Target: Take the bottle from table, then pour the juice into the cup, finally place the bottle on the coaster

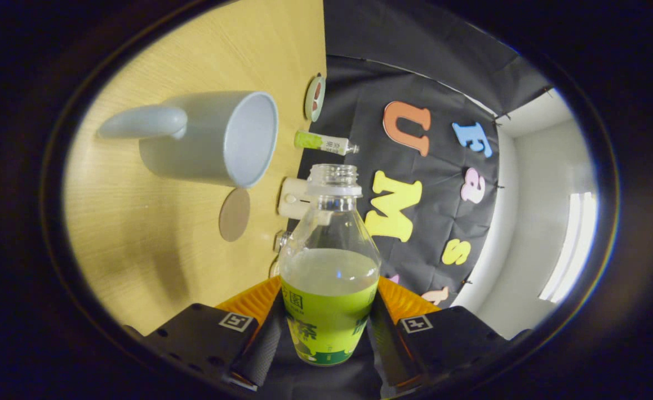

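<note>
My gripper (326, 328) is shut on a clear bottle (329, 261) with a green label, both fingers pressing its sides. The bottle has no cap and holds pale juice up to about its shoulder. The view is rolled sideways, so the wooden table (154, 250) stands like a wall beside the bottle. A grey mug (215, 136) with a pale inside stands on the table just beyond the bottle's open mouth, its handle turned away from the bottle. A round brown coaster (234, 214) lies flat on the table next to the mug, close to the bottle's neck.
A small bottle with a green label (324, 143), a white boxy object (293, 198) and a round dish (315, 98) stand along the table's far edge by the black cloth wall. A small clear item (281, 240) sits near that edge too.
</note>
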Demonstrator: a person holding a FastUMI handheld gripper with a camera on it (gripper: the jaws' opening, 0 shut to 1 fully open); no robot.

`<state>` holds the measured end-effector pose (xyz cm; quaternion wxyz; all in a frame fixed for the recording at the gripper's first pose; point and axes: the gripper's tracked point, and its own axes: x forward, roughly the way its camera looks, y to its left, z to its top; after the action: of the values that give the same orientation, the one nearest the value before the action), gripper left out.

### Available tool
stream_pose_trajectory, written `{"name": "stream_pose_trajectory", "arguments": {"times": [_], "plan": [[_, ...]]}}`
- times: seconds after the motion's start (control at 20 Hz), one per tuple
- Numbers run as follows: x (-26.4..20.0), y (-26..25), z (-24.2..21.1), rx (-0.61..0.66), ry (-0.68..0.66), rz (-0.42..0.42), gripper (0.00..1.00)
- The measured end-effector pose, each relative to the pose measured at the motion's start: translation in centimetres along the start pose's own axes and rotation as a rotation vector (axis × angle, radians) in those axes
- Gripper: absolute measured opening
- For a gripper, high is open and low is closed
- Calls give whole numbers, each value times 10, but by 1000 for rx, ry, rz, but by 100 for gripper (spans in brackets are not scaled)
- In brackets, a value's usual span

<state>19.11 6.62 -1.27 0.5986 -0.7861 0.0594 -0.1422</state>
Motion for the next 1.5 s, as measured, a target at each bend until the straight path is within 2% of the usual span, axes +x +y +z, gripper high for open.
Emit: {"name": "stream_pose_trajectory", "arguments": {"times": [0.45,0.6,1.5], "plan": [[-4,-14,7,-157,8,-42,81],[-7,-28,6,-207,12,-86,81],[-6,-74,9,-360,-7,-179,81]]}}
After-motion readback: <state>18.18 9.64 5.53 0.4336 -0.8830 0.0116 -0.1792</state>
